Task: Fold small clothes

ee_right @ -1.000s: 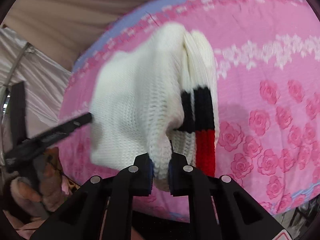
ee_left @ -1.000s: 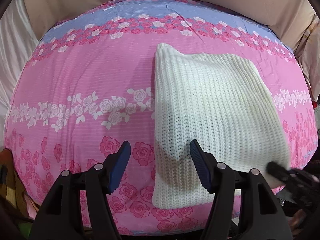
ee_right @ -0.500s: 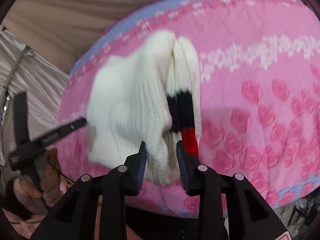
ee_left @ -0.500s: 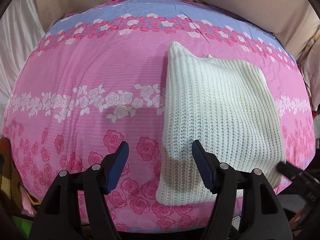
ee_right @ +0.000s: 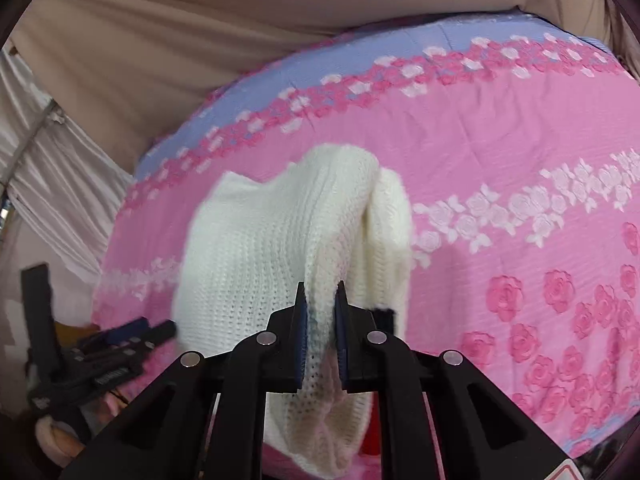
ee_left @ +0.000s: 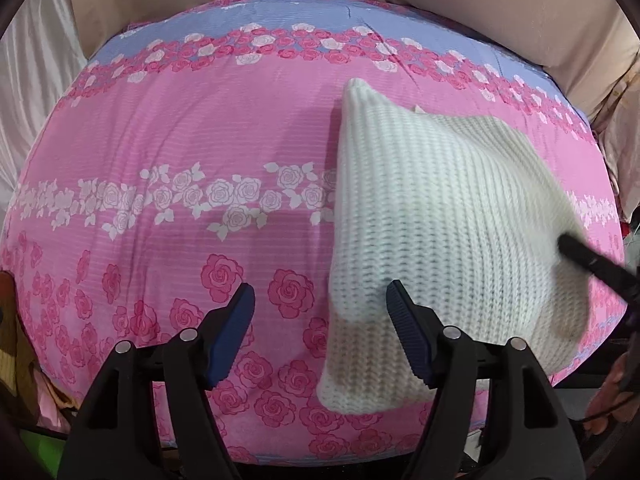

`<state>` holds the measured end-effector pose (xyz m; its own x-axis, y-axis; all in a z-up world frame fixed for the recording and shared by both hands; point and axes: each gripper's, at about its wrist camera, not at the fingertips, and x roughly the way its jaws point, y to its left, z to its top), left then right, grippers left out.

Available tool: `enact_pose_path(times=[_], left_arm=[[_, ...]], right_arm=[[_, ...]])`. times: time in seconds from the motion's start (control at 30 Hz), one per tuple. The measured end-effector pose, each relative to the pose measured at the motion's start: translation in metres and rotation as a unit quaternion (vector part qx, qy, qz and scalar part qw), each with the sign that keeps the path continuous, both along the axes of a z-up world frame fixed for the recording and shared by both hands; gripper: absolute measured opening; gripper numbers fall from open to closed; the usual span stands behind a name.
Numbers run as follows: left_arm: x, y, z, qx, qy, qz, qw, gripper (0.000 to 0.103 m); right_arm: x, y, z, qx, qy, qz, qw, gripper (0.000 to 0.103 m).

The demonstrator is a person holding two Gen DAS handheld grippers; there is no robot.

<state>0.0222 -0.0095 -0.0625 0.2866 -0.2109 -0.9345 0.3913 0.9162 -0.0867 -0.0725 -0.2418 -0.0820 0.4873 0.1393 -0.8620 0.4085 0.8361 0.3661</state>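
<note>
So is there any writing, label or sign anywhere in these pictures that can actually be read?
None can be read.
Left gripper: pale lettering on its black body, too blurred to read.
Bottom right corner of the right wrist view: part of a red-edged sticker, cut off by the frame.

Black jaws, apparently blue-padded, silver screws.

Both wrist fisheyes look steeply down, close over the bed (ee_left: 168, 152). Left view: fingers (ee_left: 236, 332) at lower centre, sweater (ee_left: 440, 220) right of centre. Right view: sweater (ee_right: 272, 248) centre-left, nearer. Both share sweater and pink cover.
</note>
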Motion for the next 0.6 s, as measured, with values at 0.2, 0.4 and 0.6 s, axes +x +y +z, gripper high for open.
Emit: enact_pose_path(times=[0.2, 0.4, 0.6], left_arm=[[0.008, 0.000, 0.001, -0.035, 0.017, 0.008, 0.9992, 0.066], [0.023, -0.007, -0.009, -0.107, 0.073, 0.011, 0.9916, 0.074], [0.036, -0.027, -0.045, -0.108, 0.116, 0.016, 0.9872, 0.079]], right_arm=[[-0.011, -0.010, 0.001, 0.060, -0.020, -0.040, 0.997, 0.044], [-0.017, -0.014, -0.015, 0.074, 0.010, -0.049, 0.996, 0.073], [-0.006, -0.015, -0.062, 0.174, 0.021, -0.068, 0.982, 0.080]])
